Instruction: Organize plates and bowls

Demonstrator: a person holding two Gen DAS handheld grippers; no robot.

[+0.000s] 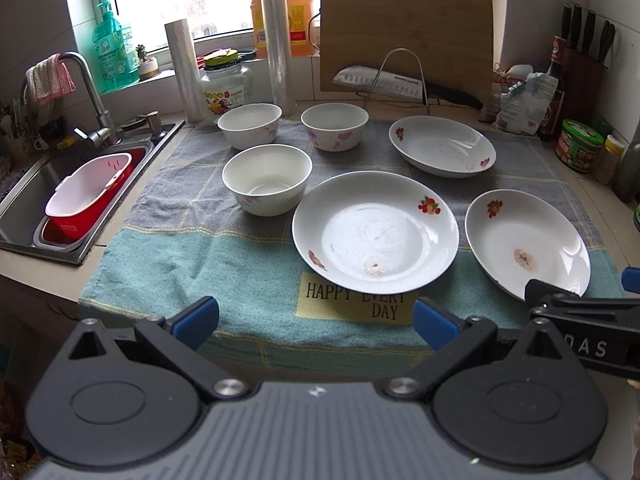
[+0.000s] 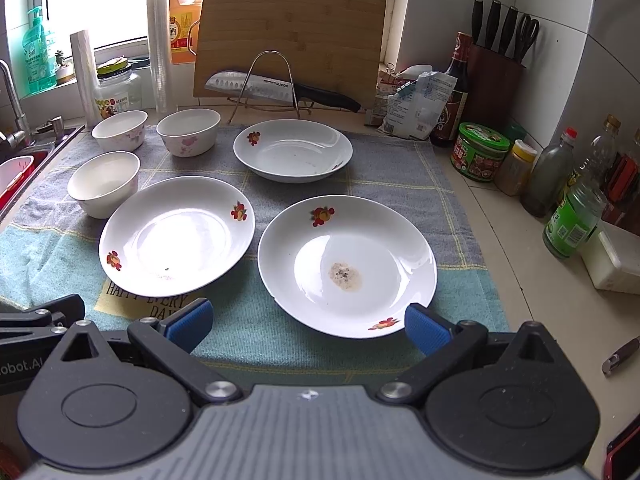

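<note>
Three white flower-printed ceramic bowls point(image 1: 267, 180) cluster at the back-left corner of the grey-and-teal checked cloth point(image 1: 192, 256) on the counter, and three white shallow plates point(image 2: 346, 264) with fruit motifs occupy its centre and right edge. Left gripper point(image 1: 316, 316) and right gripper point(image 2: 308, 322) hover at the cloth's front edge, jaws spread wide, holding nothing.

3 white floral bowls point(image 1: 267, 180) upright in a cluster at left, 3 white fruit-print plates point(image 1: 375, 232) lying flat, unstacked, to their right, the two near plates each with a dried residue spot.
</note>
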